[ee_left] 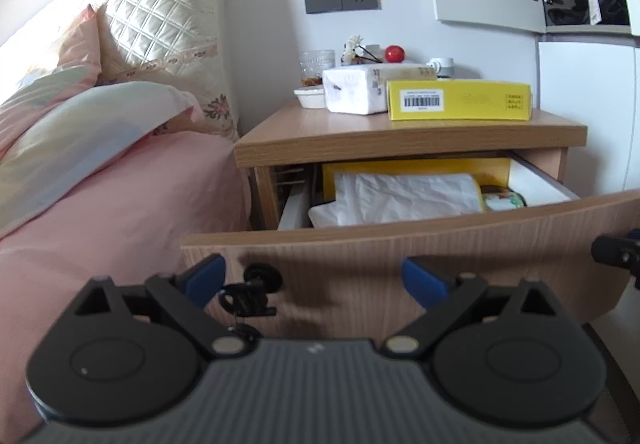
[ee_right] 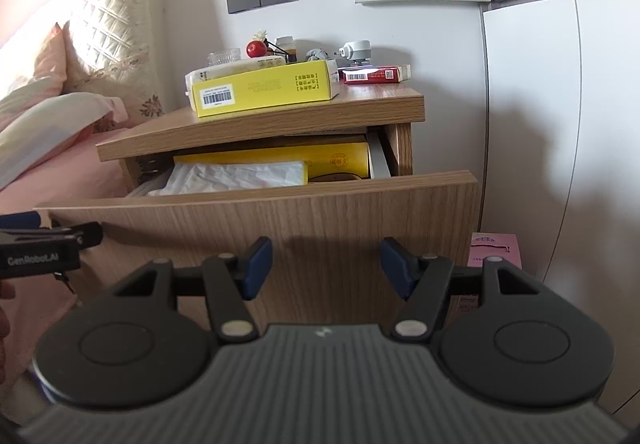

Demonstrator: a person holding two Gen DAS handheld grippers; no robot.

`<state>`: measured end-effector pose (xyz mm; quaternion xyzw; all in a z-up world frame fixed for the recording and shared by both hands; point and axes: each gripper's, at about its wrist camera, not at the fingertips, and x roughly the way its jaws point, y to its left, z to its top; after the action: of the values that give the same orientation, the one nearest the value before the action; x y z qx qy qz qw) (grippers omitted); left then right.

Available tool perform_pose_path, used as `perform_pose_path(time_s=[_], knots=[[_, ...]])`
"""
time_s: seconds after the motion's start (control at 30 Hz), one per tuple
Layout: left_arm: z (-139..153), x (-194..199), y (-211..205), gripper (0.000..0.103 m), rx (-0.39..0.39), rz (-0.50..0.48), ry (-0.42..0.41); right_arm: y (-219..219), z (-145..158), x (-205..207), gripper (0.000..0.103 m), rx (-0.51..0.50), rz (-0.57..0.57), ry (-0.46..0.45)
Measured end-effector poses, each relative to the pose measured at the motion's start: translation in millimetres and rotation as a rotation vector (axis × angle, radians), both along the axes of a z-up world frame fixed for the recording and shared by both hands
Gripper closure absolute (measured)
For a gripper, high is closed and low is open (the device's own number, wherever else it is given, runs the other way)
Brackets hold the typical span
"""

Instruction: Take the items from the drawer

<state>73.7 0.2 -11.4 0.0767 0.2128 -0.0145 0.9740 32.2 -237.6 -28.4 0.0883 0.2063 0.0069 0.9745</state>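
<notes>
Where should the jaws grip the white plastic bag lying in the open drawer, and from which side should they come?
Grip a raised crumpled fold near the middle of the white plastic bag, coming from above and over the drawer front. The bag lies flat on top, the front panel blocks a level approach, and the nightstand top overhangs its back.

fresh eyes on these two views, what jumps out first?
The open drawer of the nightstand, stuffed with a crumpled white bag over a yellow box. A second yellow box with a barcode lies on top, beside the pink bed. Both tools, left and right, hang open before the drawer front, holding nothing.
</notes>
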Motion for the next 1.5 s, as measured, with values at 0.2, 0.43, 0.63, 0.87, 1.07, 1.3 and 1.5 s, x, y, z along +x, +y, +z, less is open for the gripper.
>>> perform_pose_path(time_s=[0.2,0.43,0.63,0.87,1.07,1.3,1.5], knots=[[-5.7,16.2,1.5,0.003,0.014,-0.004,0.025,-4.9,-0.3,13.9,0.039,0.012,0.019,0.008],[-4.8,36.5,-3.2,0.003,0.019,0.006,0.018,-11.5,0.0,33.1,0.039,0.013,0.043,0.011],[-3.0,58.9,-3.6,0.002,0.039,-0.029,0.025,-18.8,0.9,53.0,0.039,0.026,0.061,0.019],[-5.6,81.4,-5.9,0.002,0.037,-0.036,0.017,-22.9,-0.9,73.4,0.039,0.029,0.068,0.009],[-7.0,100.0,-6.5,0.002,0.012,-0.028,0.019,-26.2,-2.4,90.6,0.039,0.035,0.071,-0.002],[-9.6,123.0,-8.9,0.002,-0.008,-0.015,0.015,-28.1,-3.2,103.8,0.039,0.039,0.068,-0.005],[-12.6,136.5,-11.1,0.002,-0.014,-0.004,0.001,-29.0,-3.3,111.8,0.039,0.042,0.062,-0.003]])
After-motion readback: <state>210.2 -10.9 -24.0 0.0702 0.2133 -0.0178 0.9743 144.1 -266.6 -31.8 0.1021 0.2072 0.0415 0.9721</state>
